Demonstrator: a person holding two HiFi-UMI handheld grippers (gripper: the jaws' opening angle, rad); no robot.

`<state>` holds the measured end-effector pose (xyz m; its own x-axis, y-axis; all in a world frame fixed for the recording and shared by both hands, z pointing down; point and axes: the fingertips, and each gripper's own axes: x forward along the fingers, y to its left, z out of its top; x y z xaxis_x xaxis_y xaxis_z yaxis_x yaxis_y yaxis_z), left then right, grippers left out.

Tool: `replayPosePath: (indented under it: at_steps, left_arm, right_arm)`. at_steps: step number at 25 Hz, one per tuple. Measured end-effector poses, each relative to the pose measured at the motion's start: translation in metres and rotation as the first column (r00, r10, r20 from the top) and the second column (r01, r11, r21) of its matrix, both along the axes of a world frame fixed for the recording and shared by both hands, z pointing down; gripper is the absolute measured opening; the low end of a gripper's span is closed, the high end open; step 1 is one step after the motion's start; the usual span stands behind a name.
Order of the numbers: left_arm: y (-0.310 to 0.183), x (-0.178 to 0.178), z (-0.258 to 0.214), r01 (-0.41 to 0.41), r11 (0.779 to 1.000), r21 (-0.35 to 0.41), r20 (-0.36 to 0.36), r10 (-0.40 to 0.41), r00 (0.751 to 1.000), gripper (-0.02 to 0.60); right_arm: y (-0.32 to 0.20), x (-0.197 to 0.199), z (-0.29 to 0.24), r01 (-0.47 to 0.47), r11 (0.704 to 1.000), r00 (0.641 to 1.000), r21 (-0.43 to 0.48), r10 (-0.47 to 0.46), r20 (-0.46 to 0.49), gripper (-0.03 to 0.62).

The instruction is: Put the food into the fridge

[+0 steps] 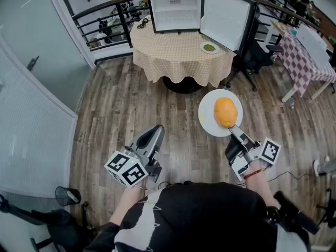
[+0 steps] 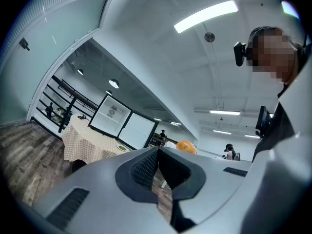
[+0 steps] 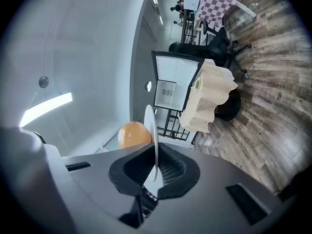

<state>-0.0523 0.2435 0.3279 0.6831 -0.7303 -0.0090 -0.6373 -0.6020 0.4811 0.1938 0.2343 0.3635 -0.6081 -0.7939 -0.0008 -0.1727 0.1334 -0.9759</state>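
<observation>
A grey-brown wood-plank floor (image 1: 126, 114) fills most of the head view. At the top centre stands a round table (image 1: 178, 56) draped in a beige checked cloth. On its far side sits a small white fridge (image 1: 174, 9) with black edging. The fridge door (image 1: 226, 17) is swung wide open to the right, and the inside looks bare and white. A black office chair (image 1: 252, 56) stands just right of the table.

Right of centre in the frame, a round white plate (image 1: 207, 118) is held out level over the floor, well short of the table. On it lies the food — a smooth orange rounded lump (image 1: 226, 112), resting toward the plate's right half.

The right tool (image 1: 234, 130) reaches up from the lower right, with its jaws clamped on the near rim of the plate. The right gripper view shows the thin plate edge (image 3: 155, 130) pinched between the two ribbed pads, and the orange lump (image 3: 134, 134) shows just beyond them.

The left tool (image 1: 156, 133) hangs at lower centre-left over the floor, apart from the plate. Its jaws are together at the tips with nothing between them — in its own view they (image 2: 157, 152) point toward the fridge (image 2: 111, 115).

A small plate of green food (image 1: 209, 48) sits on the right edge of the table, below the open door.
</observation>
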Motion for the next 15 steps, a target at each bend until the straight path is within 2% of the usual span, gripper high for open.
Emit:
replayPosePath:
  at_steps: [15]
  left_arm:
    - [-0.001, -0.024, -0.005, -0.038, 0.999, 0.006, 0.029, 0.037, 0.999, 0.013]
  right_arm:
    - [0.001, -0.028, 0.002, -0.022, 1.000, 0.999, -0.003, 0.022, 0.029, 0.021]
